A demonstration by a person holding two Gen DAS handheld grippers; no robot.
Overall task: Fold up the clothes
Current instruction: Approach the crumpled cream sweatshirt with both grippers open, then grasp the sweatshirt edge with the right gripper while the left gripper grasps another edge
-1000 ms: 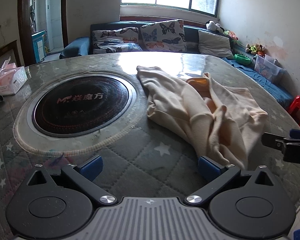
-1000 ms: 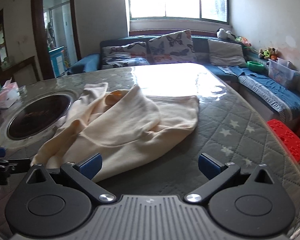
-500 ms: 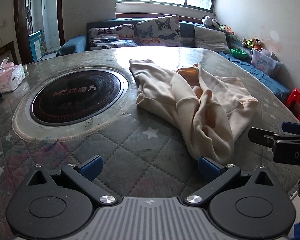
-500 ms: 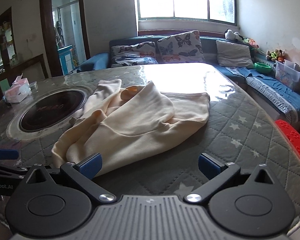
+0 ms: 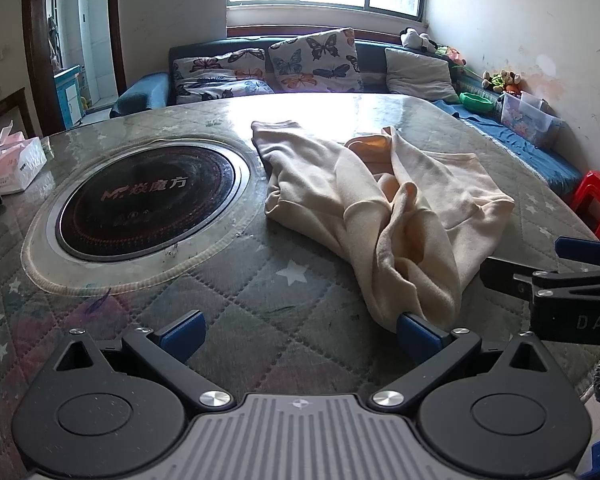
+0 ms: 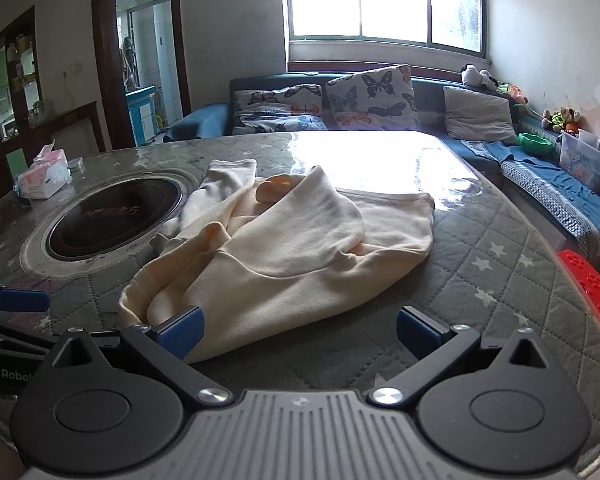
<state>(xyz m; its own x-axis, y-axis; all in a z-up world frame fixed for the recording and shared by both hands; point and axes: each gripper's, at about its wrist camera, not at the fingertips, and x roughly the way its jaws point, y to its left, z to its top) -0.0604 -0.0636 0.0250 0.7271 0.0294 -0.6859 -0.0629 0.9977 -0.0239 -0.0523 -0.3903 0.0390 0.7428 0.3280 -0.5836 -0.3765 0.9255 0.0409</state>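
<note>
— Two grippers, both spread wide, nothing between the fingers of either. Left gripper (image 5: 298, 330) low over the quilted table (image 5: 236, 280), right fingertip (image 5: 414, 330) just at the near corner of the garment (image 5: 380, 216). Right gripper (image 6: 298, 330) likewise, left fingertip (image 6: 182, 328) against the garment's near edge; cannot tell whether touching.

— One garment only?

— One, cream, rumpled, lying ahead of both grippers on the table, a sleeve stretched away toward the far side. Orange lining peeking out near the collar.

— Further out?

— One round black cooktop (image 5: 148, 204) set into the table, ahead and left of the left gripper, just beside the garment. One tissue box (image 5: 10, 164) far left. One red stool (image 5: 598, 204) off to the right, beyond the table edge. Past the table, one sofa (image 6: 380, 92) with two butterfly cushions and one grey cushion. One green bowl (image 6: 534, 144) further right. Behind all, one bright window (image 6: 380, 0).
</note>
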